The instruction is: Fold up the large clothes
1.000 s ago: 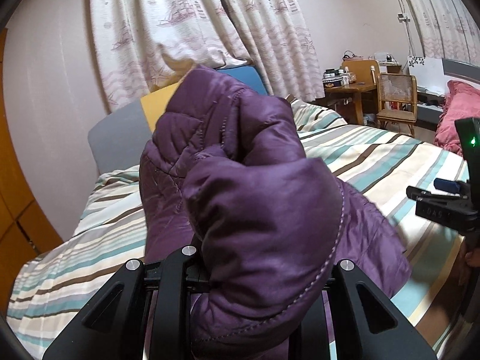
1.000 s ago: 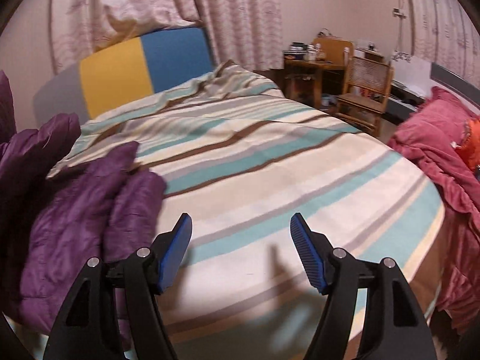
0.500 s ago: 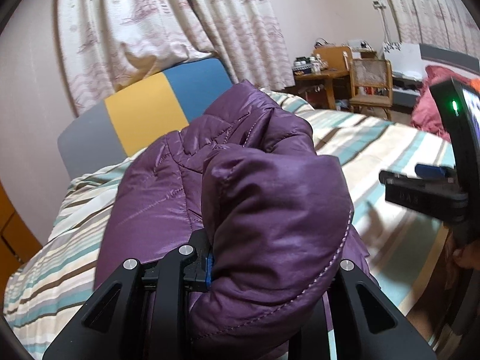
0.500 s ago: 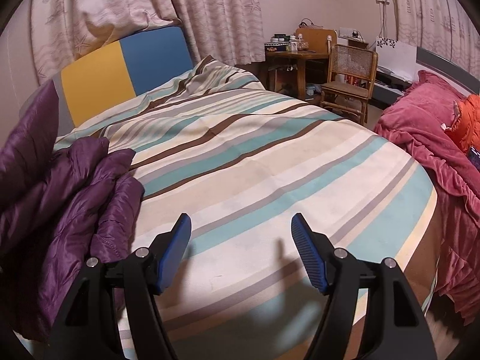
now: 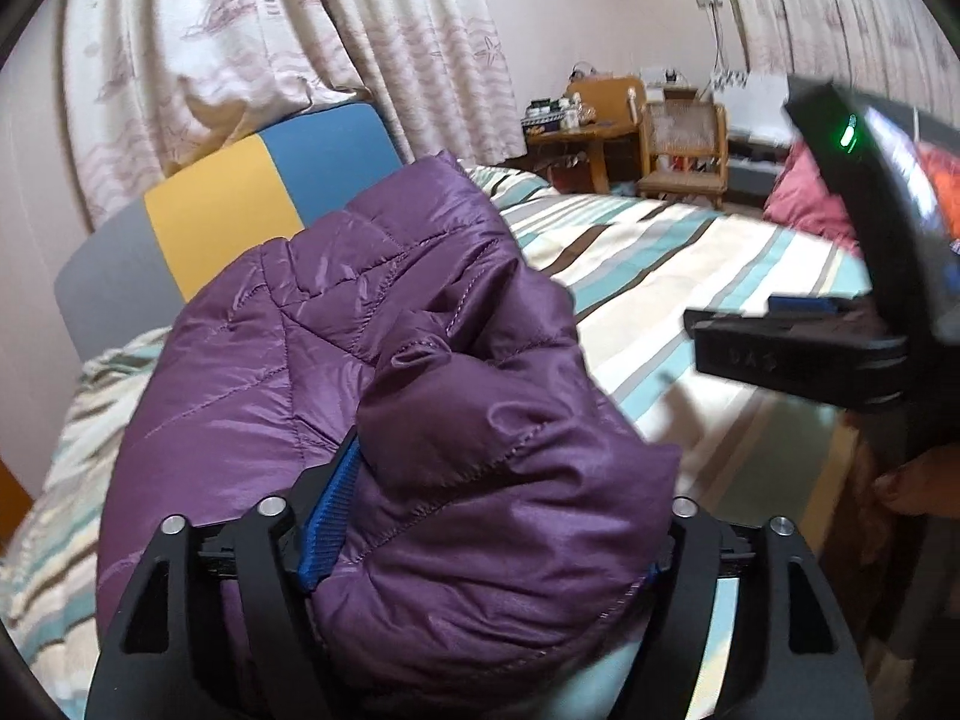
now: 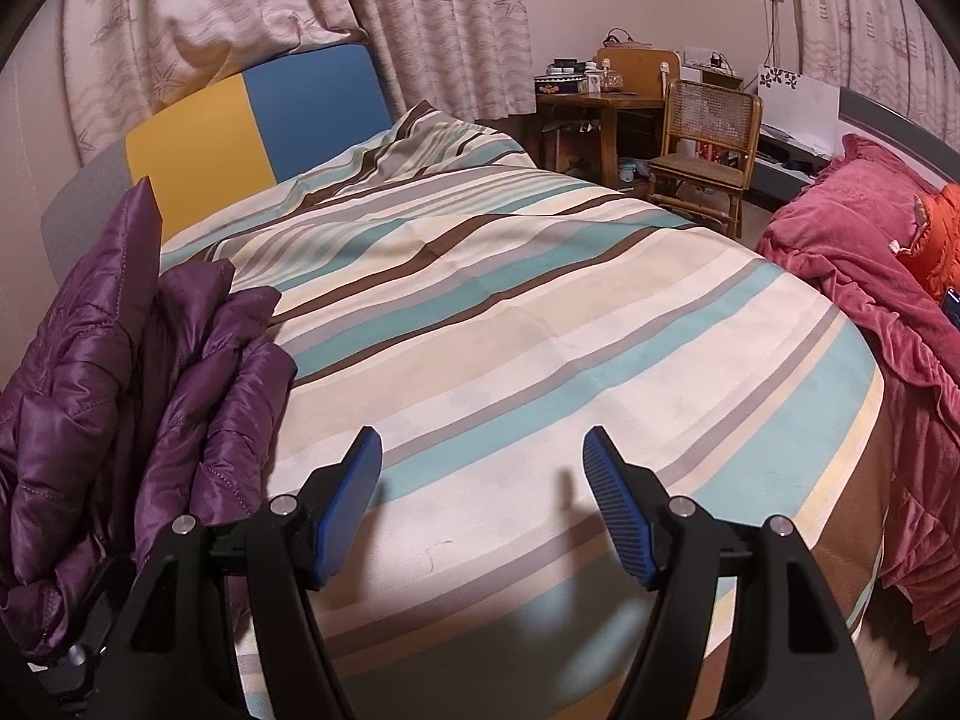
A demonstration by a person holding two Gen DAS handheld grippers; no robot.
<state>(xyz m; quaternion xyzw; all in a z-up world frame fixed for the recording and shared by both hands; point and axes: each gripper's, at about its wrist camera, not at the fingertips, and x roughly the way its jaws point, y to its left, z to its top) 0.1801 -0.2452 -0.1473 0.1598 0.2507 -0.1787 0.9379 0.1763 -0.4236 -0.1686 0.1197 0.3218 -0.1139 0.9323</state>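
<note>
Now left claw just spreading around purple jacket, right claw spread, empty

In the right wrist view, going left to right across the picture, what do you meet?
Purple jacket → yellow and blue headboard → striped bedspread → wooden chair → pink blanket.
</note>
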